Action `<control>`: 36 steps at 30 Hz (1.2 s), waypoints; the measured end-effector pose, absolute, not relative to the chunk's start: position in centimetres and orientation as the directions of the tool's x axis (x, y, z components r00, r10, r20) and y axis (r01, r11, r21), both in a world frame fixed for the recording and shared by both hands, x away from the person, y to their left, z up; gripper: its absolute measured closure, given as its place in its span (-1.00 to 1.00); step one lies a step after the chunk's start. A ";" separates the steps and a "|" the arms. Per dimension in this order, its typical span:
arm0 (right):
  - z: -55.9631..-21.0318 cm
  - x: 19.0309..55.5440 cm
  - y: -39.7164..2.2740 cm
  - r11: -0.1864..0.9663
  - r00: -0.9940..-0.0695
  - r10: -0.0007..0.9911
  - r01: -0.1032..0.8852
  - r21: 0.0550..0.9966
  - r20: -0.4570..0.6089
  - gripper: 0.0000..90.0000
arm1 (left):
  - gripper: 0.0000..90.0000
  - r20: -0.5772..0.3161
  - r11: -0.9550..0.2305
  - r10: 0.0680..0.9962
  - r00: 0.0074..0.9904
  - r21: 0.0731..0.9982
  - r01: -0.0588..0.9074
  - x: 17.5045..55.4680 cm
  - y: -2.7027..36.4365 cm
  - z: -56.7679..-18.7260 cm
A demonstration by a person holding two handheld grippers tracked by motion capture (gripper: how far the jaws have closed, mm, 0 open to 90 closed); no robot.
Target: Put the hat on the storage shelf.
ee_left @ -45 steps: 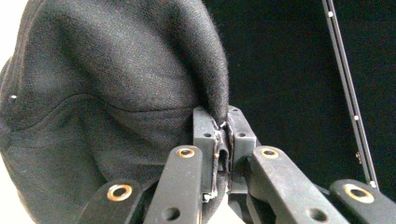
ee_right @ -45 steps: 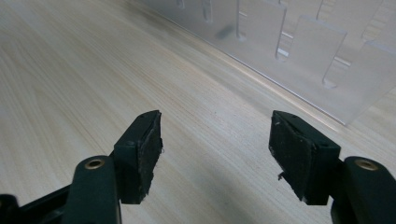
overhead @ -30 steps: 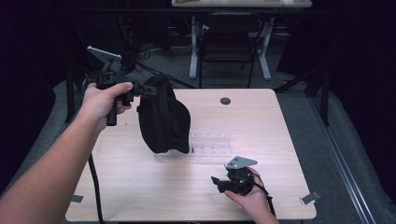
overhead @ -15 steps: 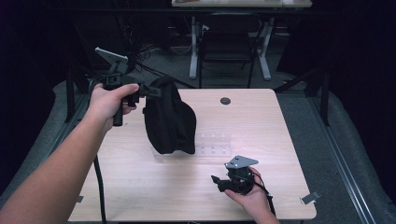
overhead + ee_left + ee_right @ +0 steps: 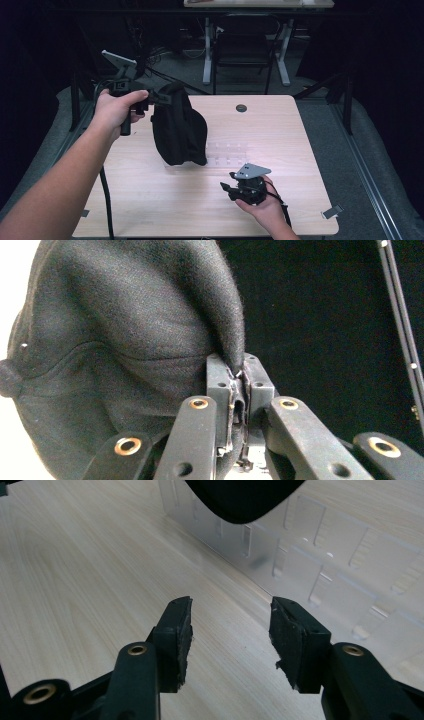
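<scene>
A: What sits nearest on the pale wood-grain worktop (image 5: pixel 150 200)?

B: The right claw (image 5: pixel 227 189), low by the near edge; its jaws have just been closing, a gap remains and nothing lies between them.

A: And just past it?

B: A clear plastic tray (image 5: pixel 320 555) with small square compartments, flat on the wood; the black cap (image 5: pixel 177 130) hangs above its left end.

A: Who holds the cap?

B: The left claw (image 5: pixel 239 374), pressed together on a fold of the soft woollen cloth, lifted over the worktop. Farther back lies a small dark round disc (image 5: pixel 241 108)
</scene>
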State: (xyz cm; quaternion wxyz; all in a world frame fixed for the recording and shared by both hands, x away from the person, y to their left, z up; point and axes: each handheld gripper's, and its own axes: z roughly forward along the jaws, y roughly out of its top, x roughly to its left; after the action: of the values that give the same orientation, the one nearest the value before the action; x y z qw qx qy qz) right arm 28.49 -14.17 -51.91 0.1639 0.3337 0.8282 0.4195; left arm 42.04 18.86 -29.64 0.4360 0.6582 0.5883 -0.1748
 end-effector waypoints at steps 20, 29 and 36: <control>-49.7 30.1 -11.2 0.438 -0.764 0.644 0.390 0.810 0.019 0.46 | 0.90 -0.759 0.065 0.594 0.268 0.377 0.924 42.4 16.2 -30.0; -49.1 31.0 -9.5 0.447 -0.768 0.640 0.377 0.812 0.004 0.55 | 0.90 -0.761 0.061 0.589 0.274 0.380 0.923 42.5 15.7 -30.1; -48.4 31.5 -8.6 0.449 -0.772 0.636 0.360 0.818 -0.009 0.59 | 0.90 -0.762 0.055 0.583 0.283 0.385 0.921 42.6 15.4 -30.1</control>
State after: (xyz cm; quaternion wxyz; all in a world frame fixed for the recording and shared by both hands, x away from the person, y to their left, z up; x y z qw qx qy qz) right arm 31.50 -8.58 -48.36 0.1595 0.2977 0.8360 0.4324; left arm 42.55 15.43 -30.11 0.4518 0.6613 0.5687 -0.1874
